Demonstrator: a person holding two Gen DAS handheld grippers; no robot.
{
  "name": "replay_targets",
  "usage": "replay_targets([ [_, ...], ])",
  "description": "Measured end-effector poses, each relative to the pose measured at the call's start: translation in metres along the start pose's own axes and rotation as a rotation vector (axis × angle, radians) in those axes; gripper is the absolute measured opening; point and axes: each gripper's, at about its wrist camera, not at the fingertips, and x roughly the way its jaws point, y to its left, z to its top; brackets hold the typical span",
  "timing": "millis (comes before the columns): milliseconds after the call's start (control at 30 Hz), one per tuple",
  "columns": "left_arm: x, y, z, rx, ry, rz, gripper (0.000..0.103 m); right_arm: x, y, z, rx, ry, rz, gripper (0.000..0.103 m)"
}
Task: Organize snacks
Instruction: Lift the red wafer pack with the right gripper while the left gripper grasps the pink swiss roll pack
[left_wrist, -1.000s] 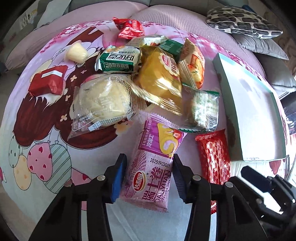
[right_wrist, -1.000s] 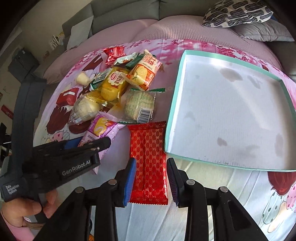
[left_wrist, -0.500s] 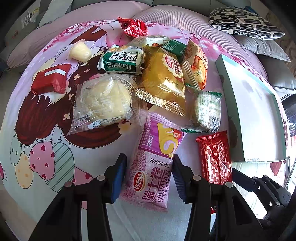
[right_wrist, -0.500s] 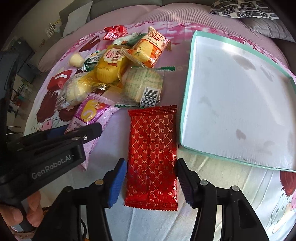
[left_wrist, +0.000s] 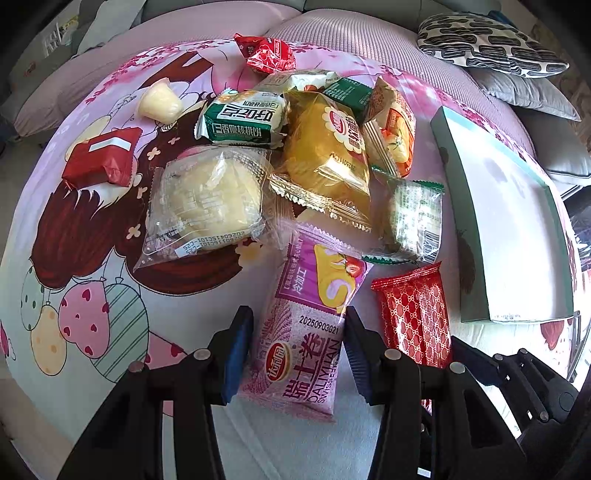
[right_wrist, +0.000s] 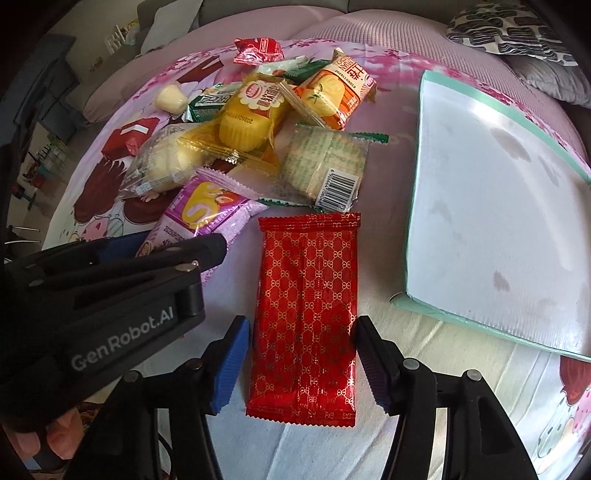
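Observation:
A pink Swiss-roll packet (left_wrist: 306, 325) lies flat on the bedspread between the fingers of my left gripper (left_wrist: 295, 317). That gripper is open, with a slim gap at its left pad. Beside it, a red gold-patterned packet (right_wrist: 306, 314) lies flat between the fingers of my right gripper (right_wrist: 301, 328), whose jaws are opening. Its pads flank the packet's edges without squeezing. Behind both sits a heap of snacks (left_wrist: 325, 155): yellow cake, green walnut biscuit, clear-wrapped bun, orange packet. The white, teal-rimmed tray (right_wrist: 480, 184) lies empty to the right.
Small red packets (left_wrist: 99, 158) and a pale jelly cup (left_wrist: 159, 101) lie apart at the heap's left. A patterned cushion (left_wrist: 491, 40) and grey pillows sit behind the tray. My left gripper's body (right_wrist: 110, 288) and a gloved hand crowd the right wrist view's left.
My right gripper has dropped closer over the red packet and its jaws have spread from narrow to wider than the packet. The left gripper and the pink packet have stayed put.

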Motion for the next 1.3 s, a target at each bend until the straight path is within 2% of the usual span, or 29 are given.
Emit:
replay_targets([
  [133,0.001,-0.001,0.0,-0.001,0.0,0.001,0.051,0.001,0.01,-0.003,-0.018,-0.005,-0.028,0.062],
  [367,0.001,0.001,0.001,-0.006,0.001,-0.001,0.051,0.001,0.0,-0.003,0.032,-0.02,-0.015,0.049],
  [533,-0.001,0.0,0.001,-0.006,-0.002,0.002,0.051,-0.001,-0.002,-0.003,0.04,-0.025,-0.006,0.048],
  [667,-0.006,0.001,0.001,-0.007,-0.018,-0.007,0.042,-0.009,-0.007,-0.001,0.06,-0.037,0.029,0.048],
  [800,-0.011,0.0,0.001,0.001,-0.032,-0.02,0.039,-0.019,-0.007,-0.002,0.061,-0.062,0.043,0.048],
  [1300,-0.042,0.007,-0.004,-0.014,-0.114,-0.086,0.037,-0.044,-0.013,-0.003,0.083,-0.138,0.063,0.048],
])
